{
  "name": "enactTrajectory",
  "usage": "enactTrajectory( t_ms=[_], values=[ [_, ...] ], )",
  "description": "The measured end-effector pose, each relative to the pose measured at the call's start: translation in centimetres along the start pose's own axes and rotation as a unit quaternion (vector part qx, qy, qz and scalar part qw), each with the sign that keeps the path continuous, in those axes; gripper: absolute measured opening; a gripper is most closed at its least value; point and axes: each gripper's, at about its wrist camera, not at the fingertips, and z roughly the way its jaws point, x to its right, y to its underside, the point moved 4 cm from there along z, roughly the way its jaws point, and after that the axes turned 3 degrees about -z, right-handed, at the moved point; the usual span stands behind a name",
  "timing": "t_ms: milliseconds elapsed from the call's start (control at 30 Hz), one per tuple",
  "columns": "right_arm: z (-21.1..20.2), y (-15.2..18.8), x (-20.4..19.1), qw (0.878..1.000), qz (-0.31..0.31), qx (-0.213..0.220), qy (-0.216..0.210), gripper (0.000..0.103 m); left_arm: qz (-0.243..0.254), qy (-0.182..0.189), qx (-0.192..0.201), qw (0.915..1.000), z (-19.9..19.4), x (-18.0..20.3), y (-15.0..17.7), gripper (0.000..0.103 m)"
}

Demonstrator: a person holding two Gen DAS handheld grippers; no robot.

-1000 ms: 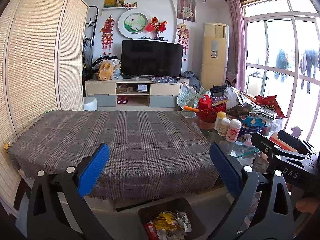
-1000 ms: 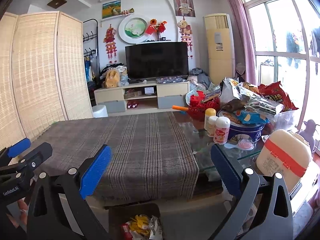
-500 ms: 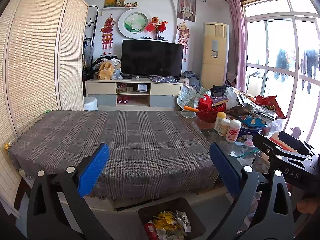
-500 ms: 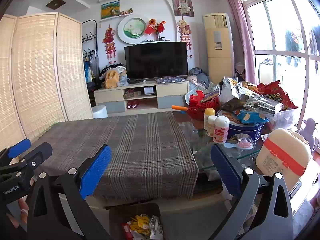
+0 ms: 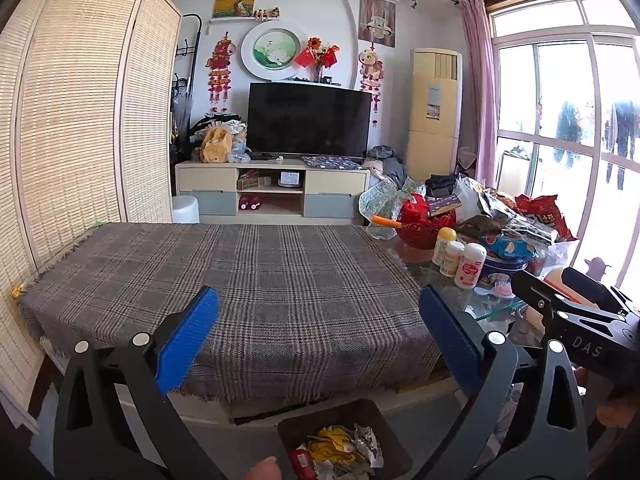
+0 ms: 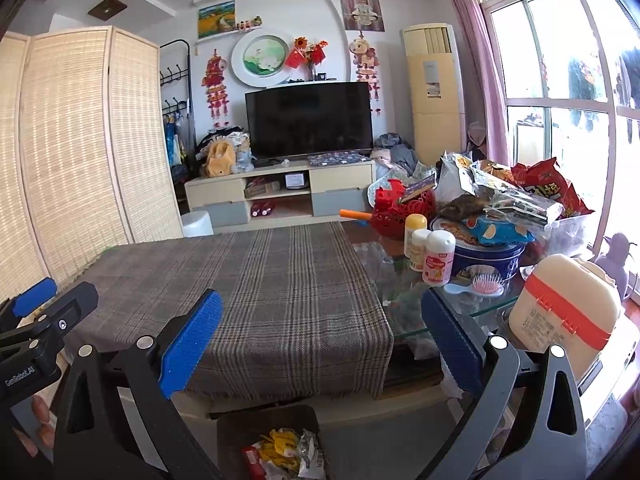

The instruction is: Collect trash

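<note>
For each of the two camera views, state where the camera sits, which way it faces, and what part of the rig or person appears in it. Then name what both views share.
Left wrist: sits on the left gripper, faces the TV across the plaid cloth; own open fingers, the right gripper at right.
Right wrist: sits on the right gripper, same heading; own open fingers, the left gripper at left.
Shared: cloth, TV, trash bin below, bottles.
</note>
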Motion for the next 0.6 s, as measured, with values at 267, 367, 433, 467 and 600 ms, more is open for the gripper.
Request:
enactTrajectory(
  t_ms=[267,367,433,467,600],
  values=[
    [0.07,0.03,0.19,1.0,0.005,-0.002,0.001,0.1,0.005,-0.018,-0.007,0.9998,0.35,-0.19,0.22,0.095],
    [0.19,0.13,0.24,1.0,0.007,-0.005,0.0,0.1,0.0,-0.017,-0.01,0.9998,0.43,-0.37,0.19,0.095],
    [0.24,0.15,0.23,1.0,0.006,-0.006,-0.001,0.1,0.001,-0.02,-0.009,0.9998,0.37,-0.36,0.14,0.095],
    [0.28,0.16,0.22,1.0,0.005,-0.007,-0.002,0.1,0.001,-0.021,-0.008,0.9997,0.36,-0.38,0.12,0.095],
    [0.36,0.23,0.18,1.0,0.004,-0.009,-0.003,0.1,-0.005,-0.019,-0.004,0.9998,0.22,-0.59,-0.16,0.095]
  ],
)
